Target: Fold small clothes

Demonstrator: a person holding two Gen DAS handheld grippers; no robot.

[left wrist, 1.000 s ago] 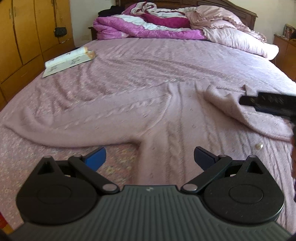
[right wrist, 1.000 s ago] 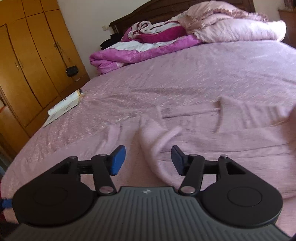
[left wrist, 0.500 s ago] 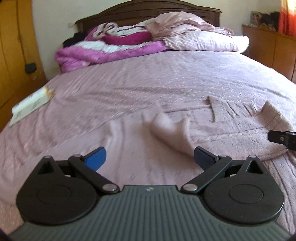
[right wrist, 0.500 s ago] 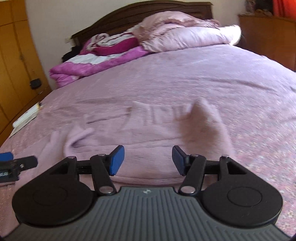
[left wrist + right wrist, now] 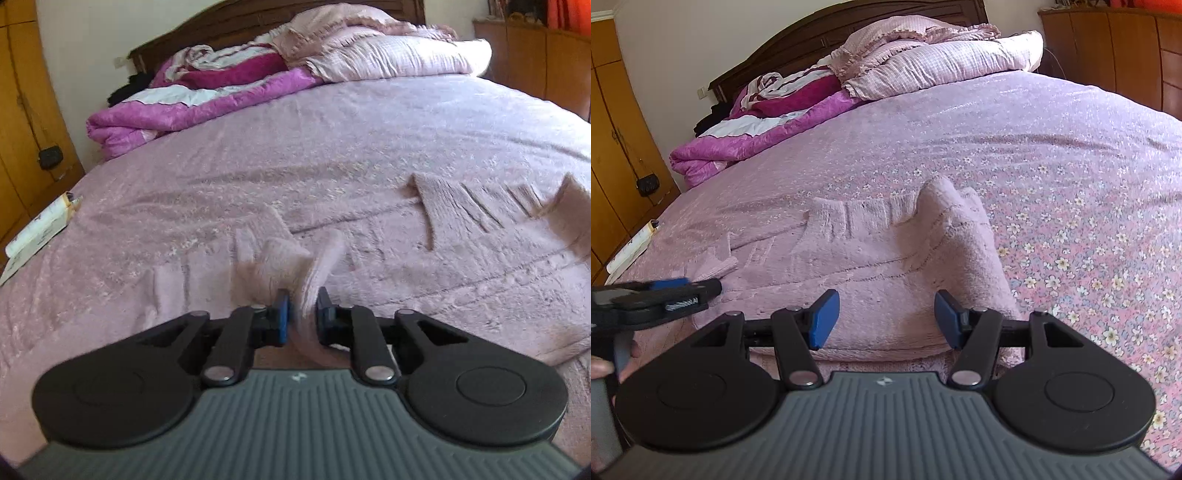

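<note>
Knitwear in pale pink, a small sweater, lies spread on the flowered bedspread near the foot of the bed, its ribbed edge toward the headboard. The left tool has its blue-padded fingers drawn in tight on a bunched fold of the sweater, and the cloth rises in a soft peak just beyond the tips; that part of the left view is blurred, so the exact piece pinched cannot be told. In the right view the left tool shows at the left edge, low over the sweater's near left part. The right tool stands wide open, its fingers apart over the near hem, with cloth between and under them; whether the tips touch the fabric cannot be told. On the sweater's right side a folded-over section lies on top, humped up at its far end. At the head of the bed sit a magenta quilt and a checked pink pillow, heaped together against the dark headboard. A white box lies at the bedspread's left edge, close to the wooden wardrobe.
</note>
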